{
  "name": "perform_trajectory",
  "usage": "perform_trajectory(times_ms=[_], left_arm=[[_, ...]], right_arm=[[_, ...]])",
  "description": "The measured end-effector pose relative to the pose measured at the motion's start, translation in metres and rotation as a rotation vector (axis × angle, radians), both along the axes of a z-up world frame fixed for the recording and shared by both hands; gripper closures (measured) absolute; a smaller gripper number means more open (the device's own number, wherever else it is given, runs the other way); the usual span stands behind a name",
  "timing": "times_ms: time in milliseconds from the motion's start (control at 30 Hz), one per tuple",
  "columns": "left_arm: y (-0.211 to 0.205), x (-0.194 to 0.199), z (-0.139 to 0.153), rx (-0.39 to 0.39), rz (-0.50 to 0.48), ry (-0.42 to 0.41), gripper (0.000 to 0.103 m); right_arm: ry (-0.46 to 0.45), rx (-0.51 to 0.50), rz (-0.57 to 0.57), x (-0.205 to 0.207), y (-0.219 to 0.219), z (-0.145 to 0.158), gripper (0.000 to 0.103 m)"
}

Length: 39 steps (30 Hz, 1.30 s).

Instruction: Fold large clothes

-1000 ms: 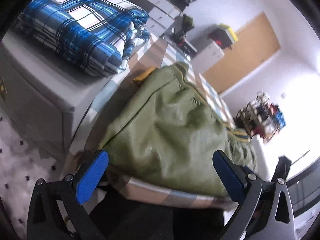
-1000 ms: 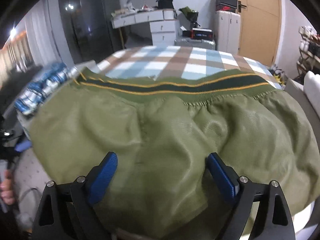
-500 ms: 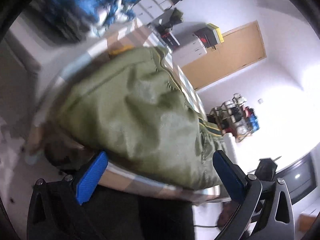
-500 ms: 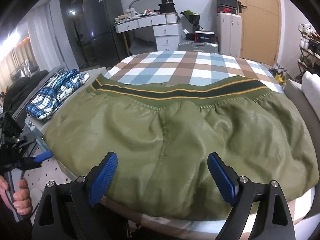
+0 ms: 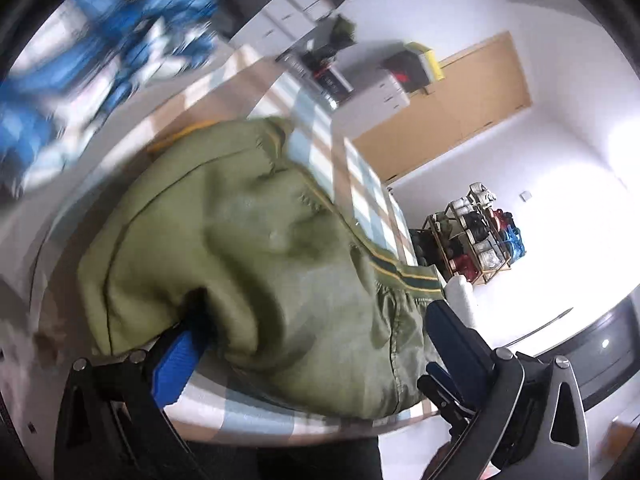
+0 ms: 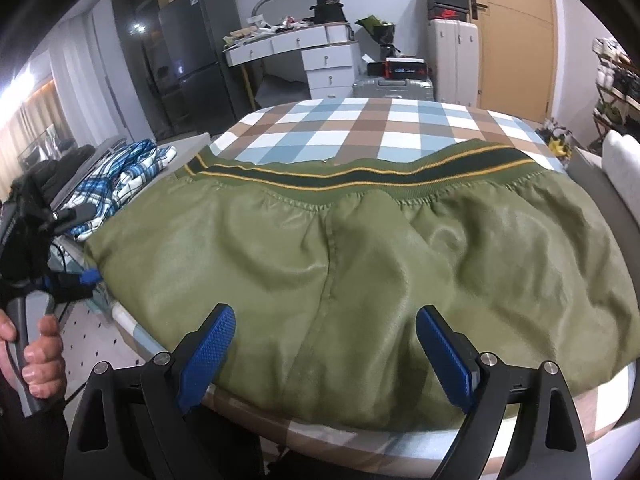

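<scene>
Folding step: judged early; the olive bomber jacket [image 6: 360, 264] lies spread flat on the checked bed [image 6: 360, 128], striped hem at the far side.
Right hand-held gripper [image 6: 326, 354]: jaws wide apart, empty, poised over the jacket's near edge.
Left hand-held gripper [image 5: 316, 350]: jaws spread, one blue finger pushed under the jacket's near-left edge, nothing pinched yet.
Next move: probably closing on that edge, right side likewise, then lifting toward the hem.
Beside the bed: blue plaid shirt [image 6: 120, 176] heaped left, near the left gripper.
Farther: white desk [image 6: 296, 48], suitcases, door, well apart.
</scene>
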<state>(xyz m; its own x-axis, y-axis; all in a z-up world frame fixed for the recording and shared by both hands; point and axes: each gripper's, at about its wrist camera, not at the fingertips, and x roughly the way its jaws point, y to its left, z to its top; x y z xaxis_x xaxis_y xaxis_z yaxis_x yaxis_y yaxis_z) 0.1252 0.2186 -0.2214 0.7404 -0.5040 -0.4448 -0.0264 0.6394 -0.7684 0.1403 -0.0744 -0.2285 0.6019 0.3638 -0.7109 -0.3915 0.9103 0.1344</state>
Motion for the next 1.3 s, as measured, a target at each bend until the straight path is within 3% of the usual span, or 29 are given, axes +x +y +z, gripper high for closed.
perform_trajectory(times_ms=[67, 200, 367, 400, 533, 900, 1133, 1200, 1300], left_arm=[[0.002, -0.006, -0.012, 0.011, 0.027, 0.031, 0.002], [0.005, -0.030, -0.037, 0.084, 0.076, 0.181, 0.002], [-0.011, -0.057, -0.014, 0.298, 0.118, 0.139, 0.002], [-0.013, -0.056, -0.015, 0.303, 0.107, 0.128, 0.002], [-0.008, -0.045, -0.028, 0.223, 0.058, 0.175, 0.002], [-0.002, -0.022, -0.032, 0.147, 0.014, 0.194, 0.002], [0.018, -0.001, -0.036, -0.031, 0.052, 0.224, 0.002], [0.013, 0.005, -0.032, 0.008, 0.073, 0.255, 0.002], [-0.013, 0.012, -0.015, 0.174, 0.099, 0.231, 0.002]], right_arm=[[0.002, 0.006, -0.014, 0.000, -0.003, 0.000, 0.010], [0.010, 0.017, -0.022, 0.001, -0.008, -0.002, 0.010], [0.013, 0.044, -0.011, 0.006, -0.006, -0.004, 0.010], [0.009, 0.038, -0.005, 0.007, -0.004, -0.004, 0.010], [0.017, 0.009, 0.012, 0.011, 0.009, 0.000, 0.010], [0.021, -0.025, 0.022, 0.013, 0.032, 0.002, 0.010], [0.032, -0.004, 0.006, 0.018, 0.034, 0.001, 0.010], [0.033, -0.002, 0.007, 0.018, 0.034, 0.000, 0.010], [0.037, 0.005, 0.008, 0.020, 0.033, -0.001, 0.010]])
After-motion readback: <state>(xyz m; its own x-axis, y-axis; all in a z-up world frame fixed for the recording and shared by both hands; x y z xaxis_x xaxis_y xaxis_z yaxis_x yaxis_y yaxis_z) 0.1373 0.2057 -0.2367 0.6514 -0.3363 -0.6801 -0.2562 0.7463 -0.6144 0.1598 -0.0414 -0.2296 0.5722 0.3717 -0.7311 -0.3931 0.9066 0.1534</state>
